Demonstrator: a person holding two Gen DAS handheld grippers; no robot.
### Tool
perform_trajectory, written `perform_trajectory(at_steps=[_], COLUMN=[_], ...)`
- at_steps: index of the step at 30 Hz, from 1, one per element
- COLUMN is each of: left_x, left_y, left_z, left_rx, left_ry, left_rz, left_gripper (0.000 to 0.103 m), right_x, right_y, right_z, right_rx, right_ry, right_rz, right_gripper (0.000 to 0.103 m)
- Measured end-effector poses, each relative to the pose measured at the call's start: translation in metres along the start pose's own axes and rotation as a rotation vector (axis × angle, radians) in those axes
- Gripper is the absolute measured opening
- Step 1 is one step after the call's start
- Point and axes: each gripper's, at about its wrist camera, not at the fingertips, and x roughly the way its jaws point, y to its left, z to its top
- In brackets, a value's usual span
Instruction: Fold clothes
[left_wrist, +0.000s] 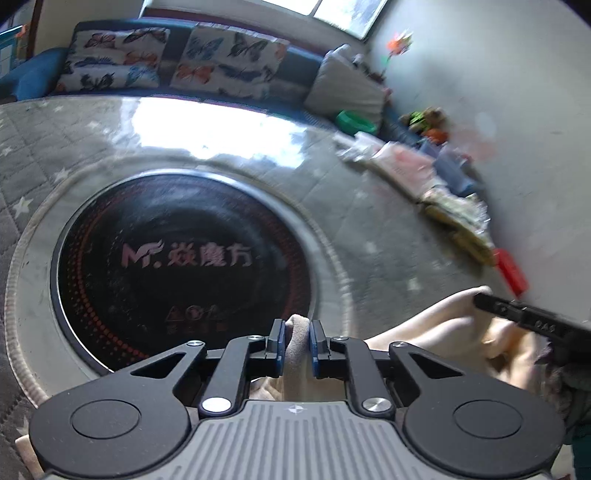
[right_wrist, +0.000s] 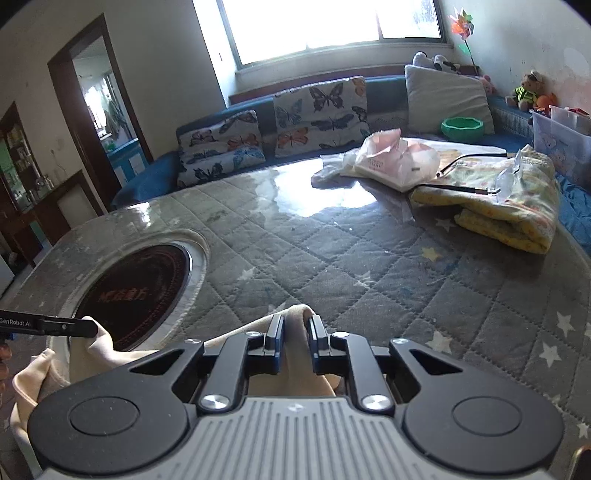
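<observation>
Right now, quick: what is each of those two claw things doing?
Left gripper: jaws closed on the cream garment.
Right gripper: jaws closed on the same cream garment.

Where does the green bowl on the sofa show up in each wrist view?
Left wrist: green bowl, upper right, beside the pale cushion.
Right wrist: green bowl, upper right, in front of that pale cushion.
Shared landmark: the round black cooktop set into the table.

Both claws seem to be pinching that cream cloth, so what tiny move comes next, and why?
Probably draw the grippers apart to stretch it flat: left gripper and right gripper each pinch the cream cloth, which sags bunched between them above the quilted table.
</observation>
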Motion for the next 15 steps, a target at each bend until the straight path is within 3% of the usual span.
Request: perform_trajectory(at_steps=[7,10,14,15], left_x=[-0.044,-0.052,-0.045,-0.042], left_y=[-0.01,-0.017,-0.029,-0.032], left_z=[-0.034,-0.057,-0.083,-0.089], left_rx=[0.082,0.145,0.206,0.218], left_ry=[-0.042,-0.001,0.063,0.079], left_rz=[-0.163,-0.185,-0.194,-0.192], left_gripper=[0.014,0.013,0.013,0.013], right_x=[-0.045,-0.056,-0.057,-0.055], right_y=[-0.003,-0.004,-0.004,-0.005], right_z=[-0.029,-0.047,-0.043,-0.036], right_rx=[-0.054,-0.1,-0.116,-0.102], right_ry=[-0.048,-0.005,-0.006,-0.022], right_rz=[0.069,0.064,0.037,0.031], right_gripper=[0.01,0.01,0.015,0.022])
